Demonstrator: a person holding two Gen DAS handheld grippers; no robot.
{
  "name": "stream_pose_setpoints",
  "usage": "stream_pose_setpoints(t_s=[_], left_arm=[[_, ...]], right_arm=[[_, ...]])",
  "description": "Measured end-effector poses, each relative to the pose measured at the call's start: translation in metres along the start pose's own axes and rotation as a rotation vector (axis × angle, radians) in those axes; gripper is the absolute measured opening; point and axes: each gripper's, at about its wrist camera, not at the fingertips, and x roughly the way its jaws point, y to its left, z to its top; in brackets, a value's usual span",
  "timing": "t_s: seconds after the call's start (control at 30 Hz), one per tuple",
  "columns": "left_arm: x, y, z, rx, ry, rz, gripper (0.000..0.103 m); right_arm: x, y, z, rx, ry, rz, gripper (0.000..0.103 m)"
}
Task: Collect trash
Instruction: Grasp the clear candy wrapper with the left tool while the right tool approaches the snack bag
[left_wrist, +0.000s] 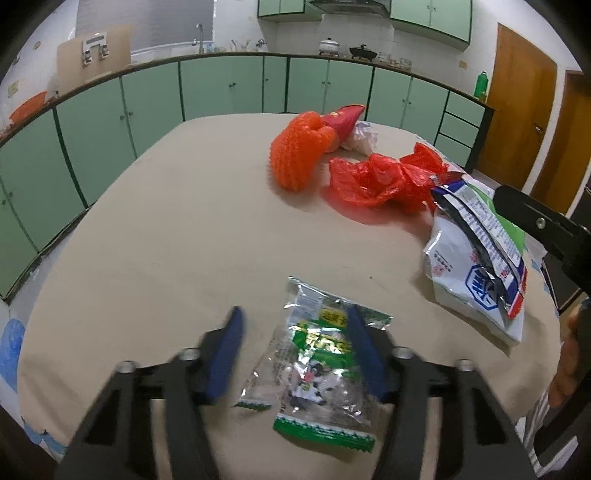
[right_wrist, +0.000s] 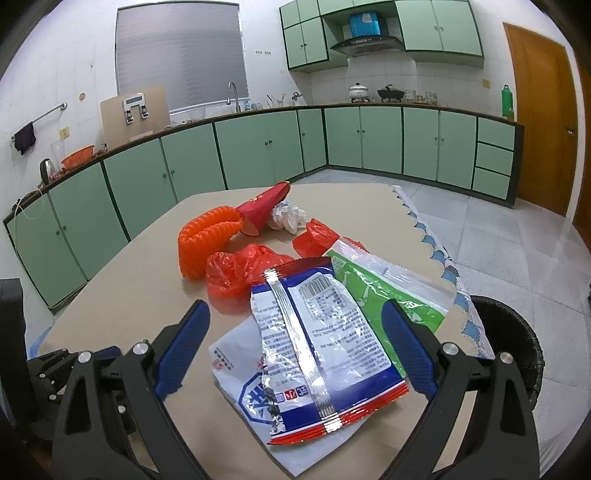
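Both tongs stand open, the left gripper (left_wrist: 293, 350) over the green wrapper (left_wrist: 317, 373) near the table's (left_wrist: 166, 221) near edge, the right gripper (right_wrist: 295, 350) over the blue wrapper (right_wrist: 314, 343) by the right edge, and the thin foil, perhaps lying flat, may slip from the pads

Right gripper (right_wrist: 295, 332): jaws spread over blue-and-white wrapper (right_wrist: 314, 332)
Wrapper: near table (right_wrist: 147, 258) right edge
Bin (right_wrist: 517, 332): beside that edge

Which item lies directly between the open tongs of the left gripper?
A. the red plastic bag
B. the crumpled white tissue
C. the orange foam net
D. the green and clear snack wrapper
D: in the left wrist view the green and clear snack wrapper lies flat on the table between the open tongs of the left gripper, while the other items sit farther away.
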Motion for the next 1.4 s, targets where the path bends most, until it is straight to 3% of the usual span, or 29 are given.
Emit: stream_pose_setpoints(t_s=[0.03,0.07,0.2,0.6,1.0,1.4], left_arm=[[0.0,-0.001,0.0,0.004,0.001,-0.007,0.024],[-0.001,-0.003,0.0,0.007,0.002,-0.007,0.014],[-0.002,-0.002,0.0,-0.013,-0.006,-0.025,0.007],[-0.014,0.004,0.024,-0.047,-0.119,0.014,0.002],[-0.007,0.008,0.032,-0.058,-0.112,0.009,0.002],[0.007,-0.016,0.047,-0.024,-0.11,-0.028,0.002]], right_arm=[[0.001,0.001,0.0,-0.001,0.001,0.0,0.091],[0.001,0.0,0.001,-0.001,0.001,0.001,0.091],[0.0,0.001,0.0,-0.01,0.0,0.002,0.091],[0.004,0.003,0.0,-0.031,0.006,0.025,0.084],[0.019,-0.01,0.001,-0.039,0.047,0.005,0.079],[0.033,-0.04,-0.008,0.01,0.118,0.014,0.069]])
